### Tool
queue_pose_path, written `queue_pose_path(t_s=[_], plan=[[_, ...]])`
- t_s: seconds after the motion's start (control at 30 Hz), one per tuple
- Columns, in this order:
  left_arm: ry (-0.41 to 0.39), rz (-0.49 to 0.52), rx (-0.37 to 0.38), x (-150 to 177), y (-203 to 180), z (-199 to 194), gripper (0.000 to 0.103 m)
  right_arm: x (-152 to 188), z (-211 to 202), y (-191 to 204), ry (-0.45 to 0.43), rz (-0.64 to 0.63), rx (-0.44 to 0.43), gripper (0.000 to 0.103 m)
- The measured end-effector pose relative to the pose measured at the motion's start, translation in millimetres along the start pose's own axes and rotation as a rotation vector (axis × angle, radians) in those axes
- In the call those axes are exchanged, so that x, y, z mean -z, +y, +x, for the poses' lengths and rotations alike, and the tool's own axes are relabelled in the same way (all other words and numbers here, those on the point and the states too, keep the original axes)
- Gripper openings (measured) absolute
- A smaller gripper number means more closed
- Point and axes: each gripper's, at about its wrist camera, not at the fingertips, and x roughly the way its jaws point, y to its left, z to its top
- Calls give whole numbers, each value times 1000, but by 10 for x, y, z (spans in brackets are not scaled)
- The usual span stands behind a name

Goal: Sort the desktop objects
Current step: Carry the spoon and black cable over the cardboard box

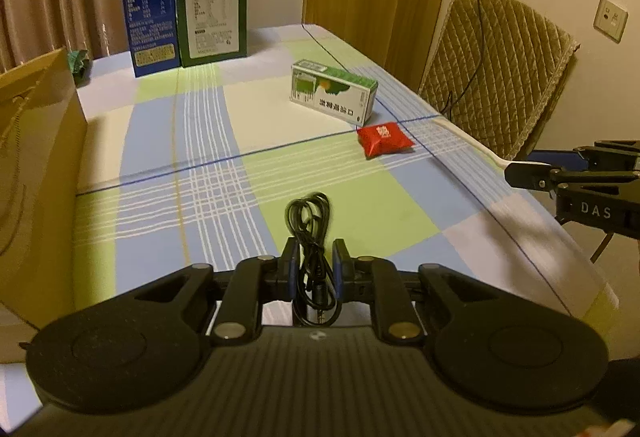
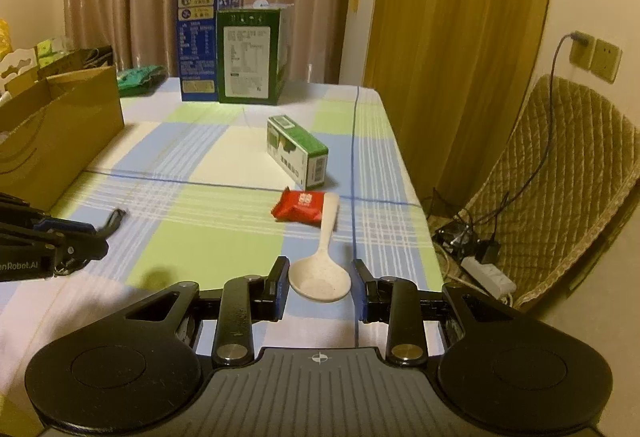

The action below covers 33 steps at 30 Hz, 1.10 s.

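Observation:
My left gripper is shut on a coiled black cable, lifted above the checked tablecloth. In the right wrist view the left gripper shows at the left edge with the cable sticking out. My right gripper is shut on the bowl of a white spoon; its handle points ahead. The left wrist view catches the right gripper and spoon handle at the right. On the cloth lie a green-and-white box and a red packet.
A blue carton and a green carton stand at the table's far end. A brown open box sits along the left side. A quilted chair and a power strip are off the right edge.

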Motion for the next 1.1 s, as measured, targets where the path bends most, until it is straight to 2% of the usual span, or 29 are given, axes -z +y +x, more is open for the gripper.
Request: queue_pose_path(t_s=[0.63, 1.1], plan=[[-64, -34, -30, 43, 187, -584, 9, -200, -409, 350, -74, -44, -38, 29], [-128, -66, -77, -48, 507, -1005, 9, -571, -576, 894, -156, -98, -118, 29]])
